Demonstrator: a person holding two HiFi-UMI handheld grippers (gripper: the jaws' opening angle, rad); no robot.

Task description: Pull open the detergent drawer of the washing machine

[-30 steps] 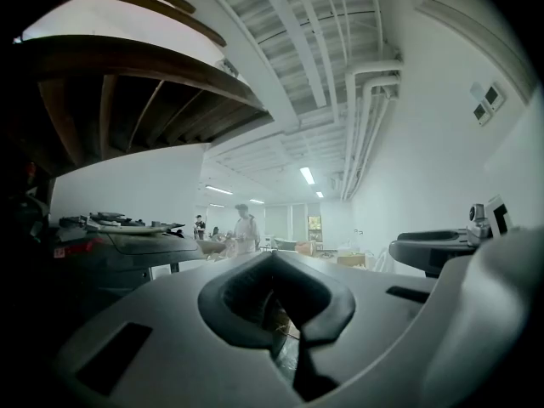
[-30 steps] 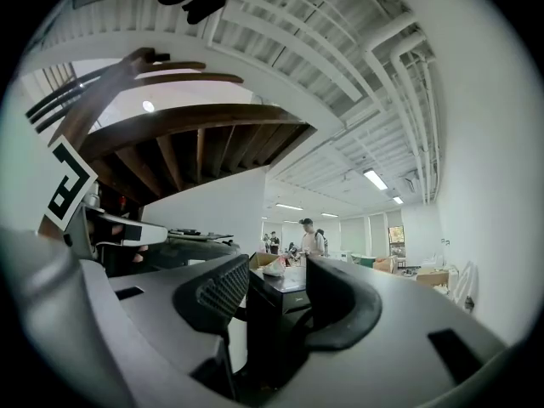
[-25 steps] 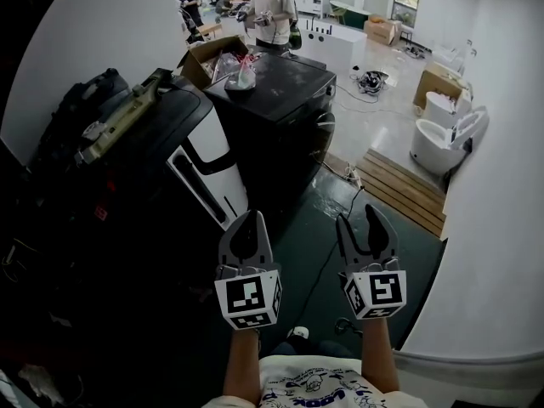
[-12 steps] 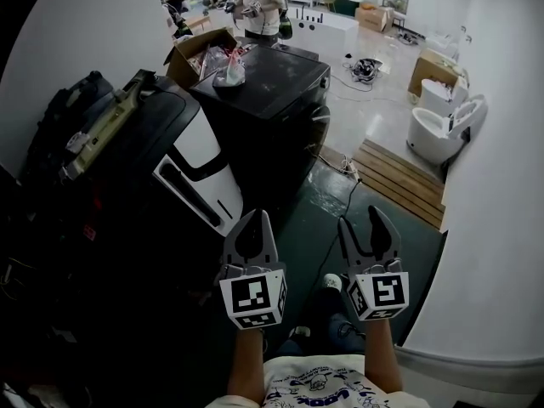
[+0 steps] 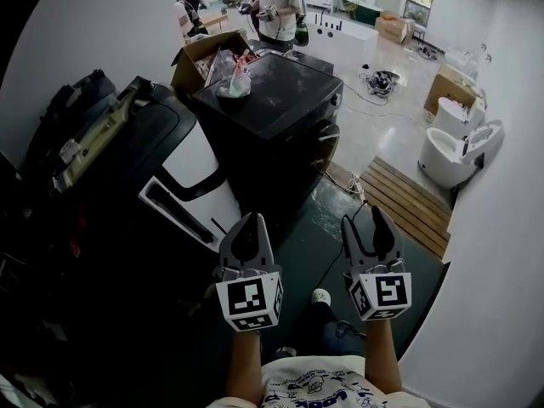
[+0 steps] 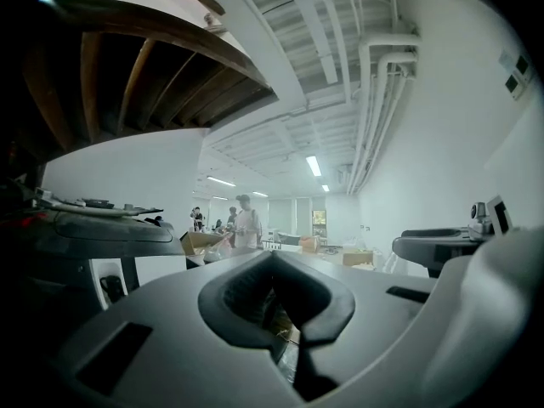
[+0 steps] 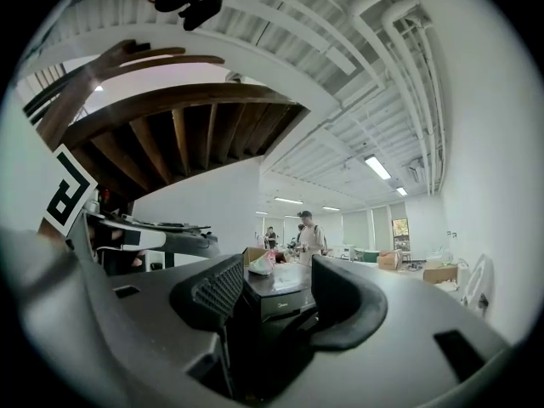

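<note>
The black washing machine stands ahead of me, with its dark front facing the floor space where I stand. Between my right jaws I see its upper front panel; the detergent drawer cannot be made out on it. My left gripper points level towards it, fingers together and empty. The right gripper is beside it, level; its jaws have just been opening and hold nothing. Both are well short of the machine. The left gripper view shows the left gripper shut, and the right gripper view shows the right gripper open.
A white and black appliance stands to the left of the washer. A cardboard box and a plastic bag lie on the washer's top. A person stands behind it. To the right are a wooden pallet, a toilet and a white wall.
Both grippers have been carried forward together towards the washing machine, which now looks larger and nearer. The white appliance has slid down and left in view. The right jaws have spread slightly.
</note>
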